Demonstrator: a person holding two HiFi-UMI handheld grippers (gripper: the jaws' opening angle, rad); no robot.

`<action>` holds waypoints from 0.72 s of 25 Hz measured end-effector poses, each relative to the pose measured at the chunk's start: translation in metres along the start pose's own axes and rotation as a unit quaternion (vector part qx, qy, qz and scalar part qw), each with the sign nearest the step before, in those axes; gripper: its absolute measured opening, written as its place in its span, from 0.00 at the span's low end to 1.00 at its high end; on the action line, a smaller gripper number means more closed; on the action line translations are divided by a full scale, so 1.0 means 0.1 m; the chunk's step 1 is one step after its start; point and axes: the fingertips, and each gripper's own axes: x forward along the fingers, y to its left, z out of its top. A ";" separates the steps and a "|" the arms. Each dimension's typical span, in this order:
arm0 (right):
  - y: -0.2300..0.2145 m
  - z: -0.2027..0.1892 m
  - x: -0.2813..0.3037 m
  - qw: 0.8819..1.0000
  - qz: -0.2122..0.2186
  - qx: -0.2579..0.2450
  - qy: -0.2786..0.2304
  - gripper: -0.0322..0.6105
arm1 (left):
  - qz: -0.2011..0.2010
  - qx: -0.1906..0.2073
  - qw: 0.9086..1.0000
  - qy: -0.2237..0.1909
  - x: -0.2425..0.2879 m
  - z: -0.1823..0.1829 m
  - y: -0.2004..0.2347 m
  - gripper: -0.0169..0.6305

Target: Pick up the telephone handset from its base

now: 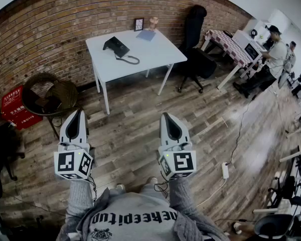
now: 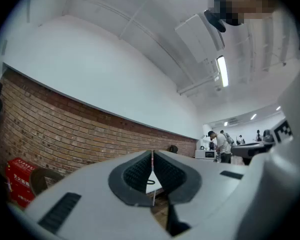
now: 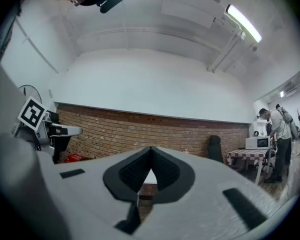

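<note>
The black telephone [image 1: 116, 46] sits on a white table [image 1: 155, 54] by the brick wall, its handset lying on the base and its cord curling toward the table's front. Both grippers are held side by side over the wooden floor, well short of the table and pointing at it. My left gripper [image 1: 80, 112] [image 2: 152, 152] has its jaws pressed together with nothing in them. My right gripper [image 1: 165, 116] [image 3: 151, 148] is likewise shut and holds nothing. In each gripper view a sliver of the white table [image 2: 151, 184] [image 3: 149, 178] shows below the joined tips.
A blue sheet [image 1: 146, 35], a small picture frame [image 1: 139, 24] and a figurine [image 1: 153, 23] share the table. A black office chair [image 1: 195, 44] stands to its right, a wicker chair [image 1: 47, 97] and red crate [image 1: 14, 107] to its left. People [image 1: 273, 54] work at far right. A power strip [image 1: 224, 170] lies on the floor.
</note>
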 end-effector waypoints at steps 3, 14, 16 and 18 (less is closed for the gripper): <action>0.01 0.01 0.05 1.000 -0.002 -0.001 -0.001 0.06 | -0.003 0.001 1.000 -0.001 0.05 0.00 0.03 0.05; 0.09 0.00 0.23 1.000 -0.012 -0.002 -0.005 0.06 | -0.020 0.004 1.000 0.000 0.17 -0.02 0.15 0.05; 0.13 -0.01 0.27 1.000 -0.020 0.001 -0.011 0.06 | -0.028 0.007 1.000 0.004 0.18 -0.04 0.21 0.05; 0.18 0.00 0.30 0.999 -0.027 0.002 -0.020 0.06 | -0.032 0.007 0.999 0.008 0.19 -0.07 0.29 0.05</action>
